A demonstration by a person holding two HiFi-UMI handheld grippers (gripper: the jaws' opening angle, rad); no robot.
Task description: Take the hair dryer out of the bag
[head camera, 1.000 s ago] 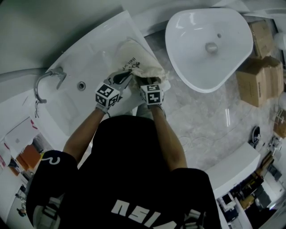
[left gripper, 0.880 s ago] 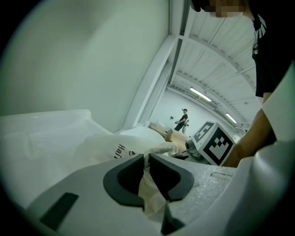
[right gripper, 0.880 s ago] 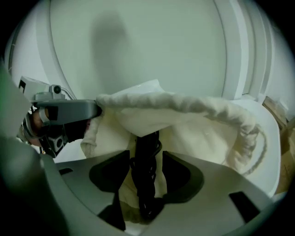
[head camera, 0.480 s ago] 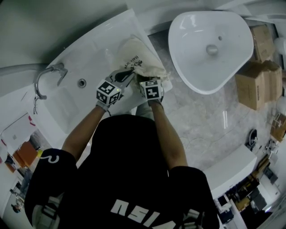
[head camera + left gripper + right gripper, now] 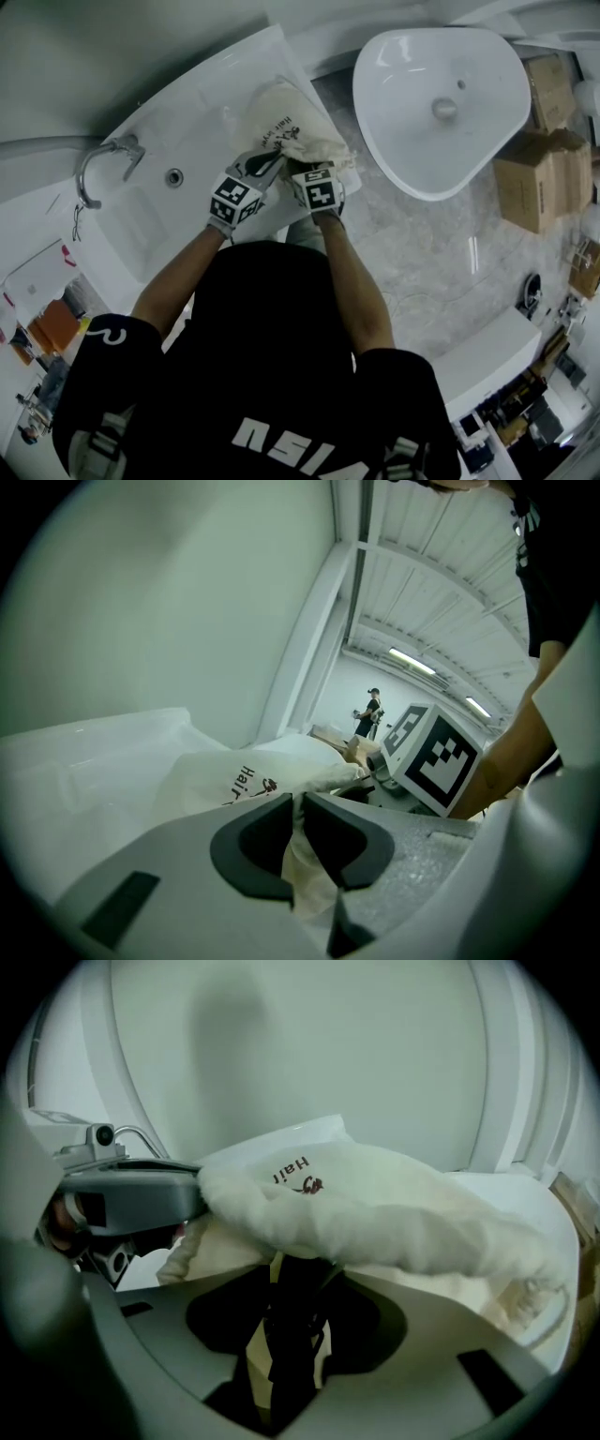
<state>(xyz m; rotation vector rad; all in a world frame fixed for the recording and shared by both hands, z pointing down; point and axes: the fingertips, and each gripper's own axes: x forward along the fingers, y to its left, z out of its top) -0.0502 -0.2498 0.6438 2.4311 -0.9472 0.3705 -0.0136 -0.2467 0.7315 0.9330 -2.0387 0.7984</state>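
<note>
A cream cloth bag (image 5: 281, 117) printed "Hair" lies on the white counter beside a basin. My left gripper (image 5: 265, 161) is shut on a fold of the bag's fabric (image 5: 305, 864) at its mouth. My right gripper (image 5: 302, 167) reaches under the bag's gathered rim (image 5: 375, 1204). Its jaws are closing on a black part of the hair dryer (image 5: 295, 1326), which stands between the pads and touches both. The rest of the hair dryer is hidden inside the bag. In the right gripper view the left gripper (image 5: 131, 1194) shows at the left, next to the bag.
A chrome tap (image 5: 103, 159) and a drain (image 5: 174, 176) sit in the white basin at the left. A second white basin (image 5: 441, 94) stands on the marble floor at the right, with cardboard boxes (image 5: 544, 159) past it.
Both grippers stay at the bag's mouth. The head view has shifted slightly; the bag lies as before.
</note>
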